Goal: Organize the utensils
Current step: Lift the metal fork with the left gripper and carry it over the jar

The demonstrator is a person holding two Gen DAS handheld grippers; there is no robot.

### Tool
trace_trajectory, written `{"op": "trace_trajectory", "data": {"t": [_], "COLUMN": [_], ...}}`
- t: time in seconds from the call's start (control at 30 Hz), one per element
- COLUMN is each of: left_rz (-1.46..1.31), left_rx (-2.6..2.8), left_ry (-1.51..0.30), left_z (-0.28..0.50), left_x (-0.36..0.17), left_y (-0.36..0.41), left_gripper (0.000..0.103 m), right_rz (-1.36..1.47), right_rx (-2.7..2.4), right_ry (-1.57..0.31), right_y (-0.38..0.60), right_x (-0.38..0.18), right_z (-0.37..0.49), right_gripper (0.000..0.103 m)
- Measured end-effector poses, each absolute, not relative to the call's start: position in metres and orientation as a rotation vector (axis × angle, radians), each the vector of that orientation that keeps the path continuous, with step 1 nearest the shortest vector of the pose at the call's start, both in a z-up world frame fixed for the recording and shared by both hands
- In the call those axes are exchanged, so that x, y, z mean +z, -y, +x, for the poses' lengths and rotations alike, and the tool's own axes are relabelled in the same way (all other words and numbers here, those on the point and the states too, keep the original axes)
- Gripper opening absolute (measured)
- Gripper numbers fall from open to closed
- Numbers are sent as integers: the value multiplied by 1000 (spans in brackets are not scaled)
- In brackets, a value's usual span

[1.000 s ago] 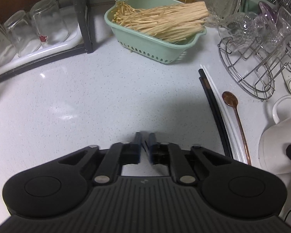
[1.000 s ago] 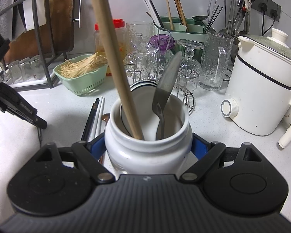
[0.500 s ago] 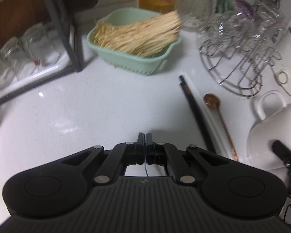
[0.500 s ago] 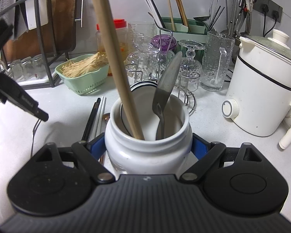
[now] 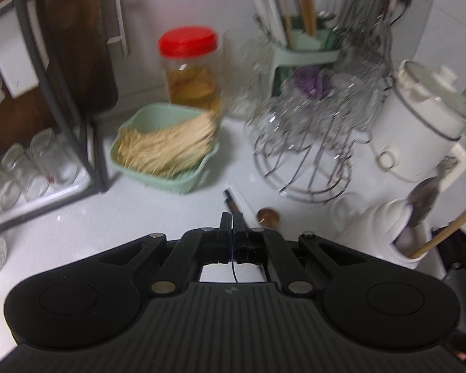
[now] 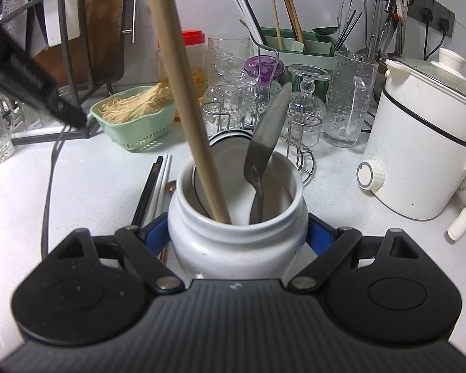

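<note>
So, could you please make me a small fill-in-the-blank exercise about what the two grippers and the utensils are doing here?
1. The right gripper is shut on the white jar, which holds a grey spoon and a ____ stick.
2. The left gripper is ____ on a thin dark utensil.
3. The copper spoon lies on the counter beside the black and white ____.

Missing words: wooden; shut; chopsticks.
</note>
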State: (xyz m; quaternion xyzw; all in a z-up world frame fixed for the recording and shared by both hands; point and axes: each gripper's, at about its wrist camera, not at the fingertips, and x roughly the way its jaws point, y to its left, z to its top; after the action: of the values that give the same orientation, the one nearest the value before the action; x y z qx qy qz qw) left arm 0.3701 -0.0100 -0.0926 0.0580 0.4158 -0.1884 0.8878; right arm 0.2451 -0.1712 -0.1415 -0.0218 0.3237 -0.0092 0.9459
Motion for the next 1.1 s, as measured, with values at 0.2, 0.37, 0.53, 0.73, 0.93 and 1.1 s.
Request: {"op": "trace_trajectory", "data": {"t": [0.2,0.37,0.53,0.73,0.93,1.1], "left_rz": [98,72,47,114,115,122], "left_rx": [-455,-502,-526,-597,-652,-672], "left_ry": [-801,-733,-654,-588,-553,-552], "left_z": [354,343,337,326,322,327], "left_x": [-60,-30,1,26,30,20], "left_y": [18,25,28,45,65,79], "left_gripper": [0,0,0,0,0,0], "right_rz": [-44,-49,-54,-56,-62,-66], "right_rx": [-20,-14,-2,2,18,29], "right_ry": [-661,-670,-672,-672,-672,-669], "right_y": [171,167,165,164,160,158], "right_x": [-141,-140,-140,-140,-141,-142], "right_z": [245,245,246,247,247,247], "right_gripper": [91,91,91,91,91,91]}}
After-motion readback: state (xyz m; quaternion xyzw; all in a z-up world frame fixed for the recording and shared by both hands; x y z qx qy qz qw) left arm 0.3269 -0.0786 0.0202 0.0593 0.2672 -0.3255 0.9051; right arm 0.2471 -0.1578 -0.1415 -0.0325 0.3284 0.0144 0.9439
